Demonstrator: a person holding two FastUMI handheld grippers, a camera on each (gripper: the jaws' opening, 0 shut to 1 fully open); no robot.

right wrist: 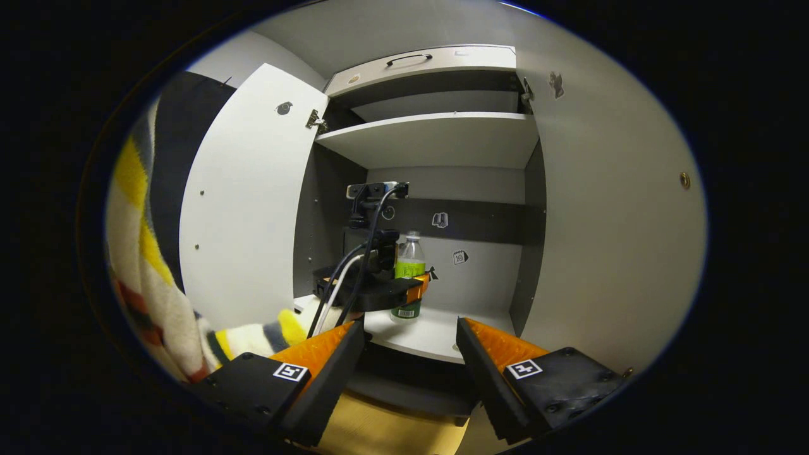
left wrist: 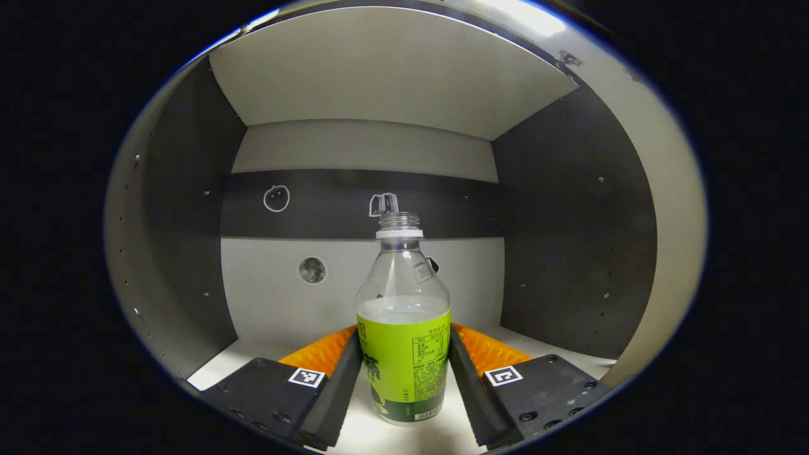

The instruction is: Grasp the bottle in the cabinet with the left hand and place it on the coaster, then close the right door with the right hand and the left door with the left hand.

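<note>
The left hand-held gripper reaches into the cabinet with its two fingers flanking the bottle low on its green label. The inner faces of the fingers appear to lie against the label on both sides, so I judge it closed on the bottle, or within a hair of it. The bottle stands upright on the white cabinet shelf, dead ahead and centred between the fingers, its long axis vertical and square to the direction of reach. It has no cap on its clear neck, and liquid sits at about the level of the label's top edge, so it should be kept upright while carried.

The right gripper view takes this in from outside: the left hand-held gripper, trailing black and white cables, sits around the bottle in the lower compartment, with a striped sleeve leading to it. The right hand-held gripper hangs in front of the cabinet, well apart from the bottle, its fingers spread with nothing between them.

Both doors stand open: the left door swung wide, the right door close by the right hand-held gripper. An upper shelf roofs the compartment, so the bottle looks best drawn straight out rather than lifted high. The cabinet's side walls stand well clear of the fingers.
</note>
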